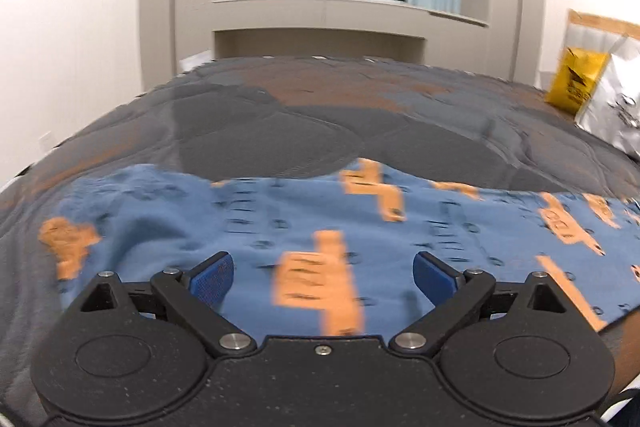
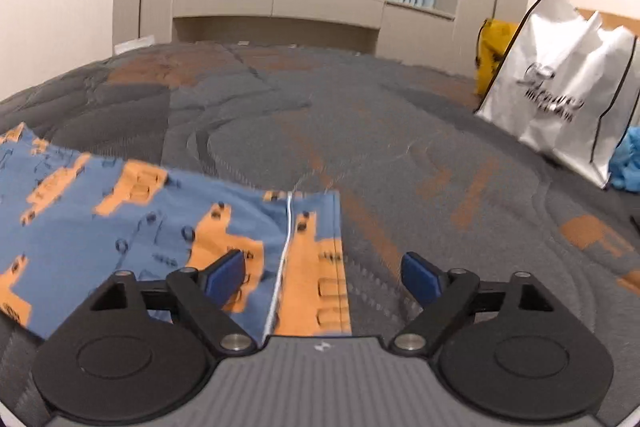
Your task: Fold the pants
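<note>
Both tools stand wide apart and hold nothing. The left hand-held gripper (image 1: 323,277) hovers directly over the pants (image 1: 304,227), blue cloth with orange patches lying flat on the bed (image 1: 280,123), the fabric spreading ahead and to both sides of it. The right hand-held gripper (image 2: 323,277) sits above the cloth's end hem, its left finger over fabric, its right finger over bare quilt. In my judgement, the next fold calls for each pair of fingers to pinch one edge cleanly, both layers together, keeping the hem square. A white bag (image 2: 560,99) stands well off to the right.
</note>
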`<state>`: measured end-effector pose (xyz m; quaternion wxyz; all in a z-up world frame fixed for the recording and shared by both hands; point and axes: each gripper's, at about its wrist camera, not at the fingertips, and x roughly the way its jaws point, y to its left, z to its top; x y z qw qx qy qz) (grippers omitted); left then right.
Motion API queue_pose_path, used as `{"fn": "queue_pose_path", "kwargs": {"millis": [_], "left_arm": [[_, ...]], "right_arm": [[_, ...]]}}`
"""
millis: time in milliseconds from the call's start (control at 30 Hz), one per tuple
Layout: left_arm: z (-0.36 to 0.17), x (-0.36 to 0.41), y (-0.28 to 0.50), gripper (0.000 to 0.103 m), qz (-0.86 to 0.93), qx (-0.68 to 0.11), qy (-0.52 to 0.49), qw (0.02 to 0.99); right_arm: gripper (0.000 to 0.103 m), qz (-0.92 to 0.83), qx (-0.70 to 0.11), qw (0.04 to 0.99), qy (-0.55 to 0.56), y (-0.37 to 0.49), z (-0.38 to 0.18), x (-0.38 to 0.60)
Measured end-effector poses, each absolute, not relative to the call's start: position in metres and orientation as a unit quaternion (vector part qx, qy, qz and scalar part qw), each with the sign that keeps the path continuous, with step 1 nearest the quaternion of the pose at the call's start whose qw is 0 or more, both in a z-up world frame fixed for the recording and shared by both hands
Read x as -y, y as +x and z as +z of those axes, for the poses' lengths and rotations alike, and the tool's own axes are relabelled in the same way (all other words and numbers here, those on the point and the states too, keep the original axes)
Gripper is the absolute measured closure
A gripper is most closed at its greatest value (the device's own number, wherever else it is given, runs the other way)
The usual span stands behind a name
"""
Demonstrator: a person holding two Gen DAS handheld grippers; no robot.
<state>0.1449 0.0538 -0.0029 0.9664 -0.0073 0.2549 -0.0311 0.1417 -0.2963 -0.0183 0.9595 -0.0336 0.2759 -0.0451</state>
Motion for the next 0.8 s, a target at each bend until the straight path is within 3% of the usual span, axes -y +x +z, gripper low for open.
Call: {"fn": "queue_pose_path", "kwargs": {"millis": [133, 267, 400, 467, 533, 667, 700, 733, 800], "left_arm": [[0.011, -0.089, 0.115, 0.001, -0.002, -0.204, -0.026, 0.979], [0.014, -0.140, 0.100, 0.001, 0.060, -0.177, -0.057, 0.981], [0.009, -0.191, 0.113, 0.001, 0.121, -0.205, -0.101, 0.966], [0.006, -0.213, 0.119, 0.007, 0.124, -0.225, -0.148, 0.955], [0.003, -0.232, 0.125, 0.014, 0.110, -0.232, -0.200, 0.946], [0.003, -0.239, 0.132, 0.026, 0.093, -0.228, -0.217, 0.945], [0.003, -0.237, 0.133, 0.033, 0.084, -0.229, -0.213, 0.946], [0.002, -0.235, 0.135, 0.050, 0.075, -0.231, -0.210, 0.947], [-0.004, -0.233, 0.142, 0.074, 0.059, -0.240, -0.211, 0.946]], "right_arm": [[0.000, -0.021, -0.239, 0.969, -0.053, 0.147, 0.010, 0.267], [0.000, 0.098, -0.226, 0.967, -0.059, 0.173, 0.032, 0.220], [0.000, 0.236, -0.241, 0.940, -0.052, 0.224, 0.038, 0.159], [0.001, 0.285, -0.251, 0.924, -0.049, 0.250, 0.037, 0.128], [0.007, 0.324, -0.269, 0.906, -0.036, 0.280, 0.036, 0.099], [0.031, 0.367, -0.318, 0.874, 0.010, 0.336, 0.027, 0.056], [0.042, 0.370, -0.331, 0.868, 0.010, 0.348, 0.023, 0.047], [0.048, 0.370, -0.341, 0.864, 0.008, 0.354, 0.020, 0.041], [0.076, 0.363, -0.357, 0.861, 0.006, 0.364, 0.013, 0.036]]}}
